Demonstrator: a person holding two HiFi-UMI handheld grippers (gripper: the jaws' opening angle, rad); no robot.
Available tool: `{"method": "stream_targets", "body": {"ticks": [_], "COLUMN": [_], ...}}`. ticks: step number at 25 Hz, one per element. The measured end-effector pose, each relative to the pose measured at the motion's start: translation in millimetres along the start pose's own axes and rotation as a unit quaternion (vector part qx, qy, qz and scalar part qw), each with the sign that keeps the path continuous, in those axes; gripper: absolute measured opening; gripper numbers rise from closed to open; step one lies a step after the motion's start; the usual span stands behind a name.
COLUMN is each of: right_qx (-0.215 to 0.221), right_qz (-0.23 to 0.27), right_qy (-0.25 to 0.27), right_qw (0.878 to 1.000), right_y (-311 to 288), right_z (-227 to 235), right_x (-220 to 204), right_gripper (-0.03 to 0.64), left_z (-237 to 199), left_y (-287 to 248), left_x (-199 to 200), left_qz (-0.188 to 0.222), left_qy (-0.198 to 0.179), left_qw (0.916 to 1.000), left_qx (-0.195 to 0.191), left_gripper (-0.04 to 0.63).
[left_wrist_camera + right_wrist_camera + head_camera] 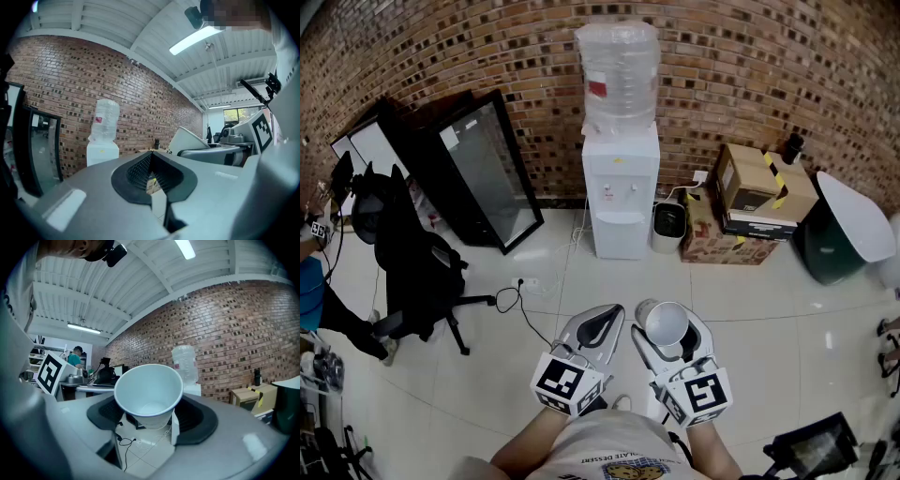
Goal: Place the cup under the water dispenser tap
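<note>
One brick wall [441, 56] closes the far side of the room. The water dispenser [621, 202] stands against it, white, with a clear bottle [619, 70] on top. Cardboard boxes [764, 187] sit to its right and a black office chair [412, 262] is well off to its left. Pale floor tiles [750, 319] lie bare between the dispenser and the person.

The left gripper [598, 323] is held level with its jaws brought together and nothing between them. The right gripper [668, 330] is also level, and its jaws are clamped on the sides of the white cup [666, 323]. The cup is therefore in the air, just beside the left gripper and well apart from the dispenser. Its mouth is tipped back toward the holder, so its long axis is tilted, not upright.

The taps [620, 190] are small, set on the dispenser's front face above a recess. They lie straight ahead of the cup and slightly to its left.

Assessment: the carry has not closed the gap. The right hand must take the cup forward and stand it upright in the recess.
</note>
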State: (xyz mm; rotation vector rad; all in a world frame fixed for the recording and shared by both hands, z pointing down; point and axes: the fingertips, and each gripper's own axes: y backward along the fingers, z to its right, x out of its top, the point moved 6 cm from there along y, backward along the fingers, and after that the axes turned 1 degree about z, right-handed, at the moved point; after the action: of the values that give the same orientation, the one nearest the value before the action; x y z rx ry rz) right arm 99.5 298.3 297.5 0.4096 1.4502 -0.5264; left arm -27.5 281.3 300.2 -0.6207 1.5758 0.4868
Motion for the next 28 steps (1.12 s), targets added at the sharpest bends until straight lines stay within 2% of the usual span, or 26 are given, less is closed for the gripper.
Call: {"method": "stream_targets", "body": {"ticks": [11, 19, 28], "right_qx": [0.006, -0.001, 0.0], "right_qz": [-0.011, -0.011, -0.026], "right_qy": [0.002, 0.008, 0.007], "right_qw": [1.0, 1.0, 1.0], "right_y": [-19.2, -56.7, -118.3], "right_z": [23.5, 44.7, 70.6], "right_x": [-9.2, -13.2, -23.3], "right_gripper": [0.333, 0.333, 0.333], "left_z": [-21.5, -51.7, -105.0], "left_y": [-22.3, -55.3, -101.6], "left_x": [-3.2, -15.1, -20.1], "left_qz": [-0.001, -0.001, -0.004], "left_qy": [0.003, 0.011, 0.025], "left_qw": [0.9998, 0.9999, 0.9997], "left_qx": [0.021, 0.008, 0.004], "left_gripper": [0.0, 0.0, 0.0]}}
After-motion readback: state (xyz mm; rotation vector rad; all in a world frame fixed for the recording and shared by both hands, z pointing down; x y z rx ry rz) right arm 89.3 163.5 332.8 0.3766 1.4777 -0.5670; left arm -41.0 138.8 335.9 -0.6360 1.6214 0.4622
